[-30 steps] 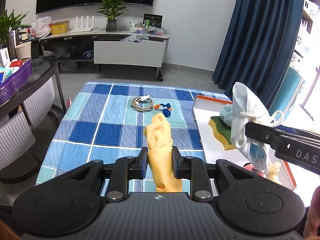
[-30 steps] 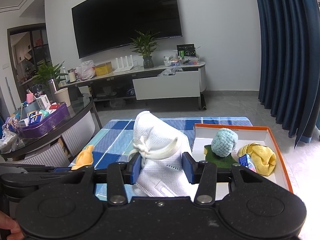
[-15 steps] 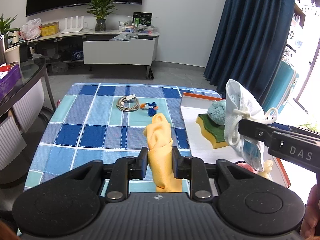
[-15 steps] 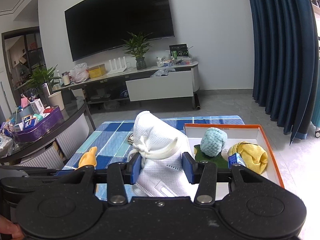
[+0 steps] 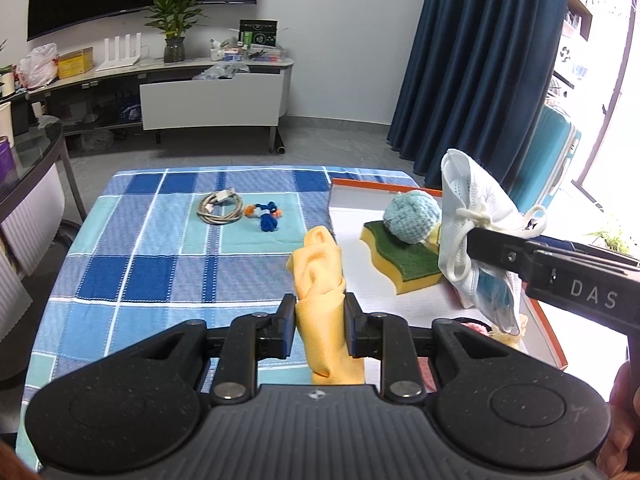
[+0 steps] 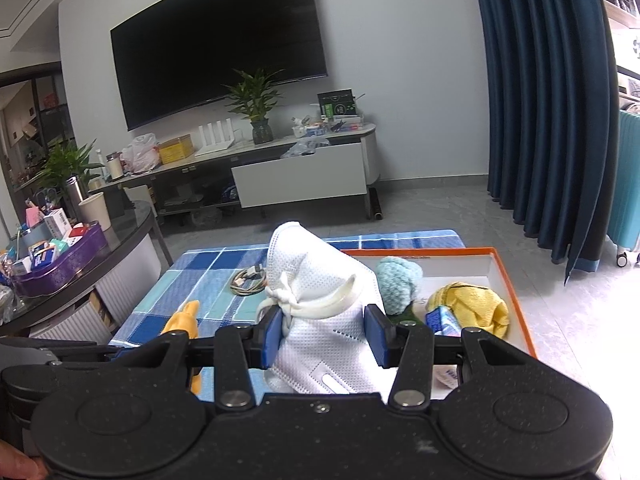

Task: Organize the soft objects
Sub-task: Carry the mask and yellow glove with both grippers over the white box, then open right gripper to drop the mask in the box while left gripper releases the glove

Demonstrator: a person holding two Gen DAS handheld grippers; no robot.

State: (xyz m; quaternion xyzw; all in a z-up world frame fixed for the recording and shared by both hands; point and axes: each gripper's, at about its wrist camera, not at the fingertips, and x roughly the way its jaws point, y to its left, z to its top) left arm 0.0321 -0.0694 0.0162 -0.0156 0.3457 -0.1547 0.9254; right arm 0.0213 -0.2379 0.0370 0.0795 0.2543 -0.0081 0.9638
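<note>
My left gripper [image 5: 320,322] is shut on a rolled orange-yellow cloth [image 5: 320,276], held above the checked tablecloth beside the box's left wall. The right gripper [image 6: 324,330] is shut on a bundle of white face masks [image 6: 320,300]; in the left wrist view those masks [image 5: 476,228] hang over the box. The orange-rimmed white box [image 6: 516,284] holds a light-blue knitted ball [image 5: 412,216] resting on a yellow-green sponge [image 5: 404,260], a yellow cloth [image 6: 476,308] and a small blue packet [image 6: 442,320].
A coiled grey cable [image 5: 220,208] and a small blue-and-orange string toy [image 5: 266,216] lie on the blue checked tablecloth [image 5: 140,248]. A glass side table [image 6: 100,256] with a purple tray stands at the left. Something pink [image 5: 472,326] lies at the box's near end.
Both grippers have shifted to the right with their loads; the box and its contents now sit closer to the middle of each view. Grips are unchanged.
</note>
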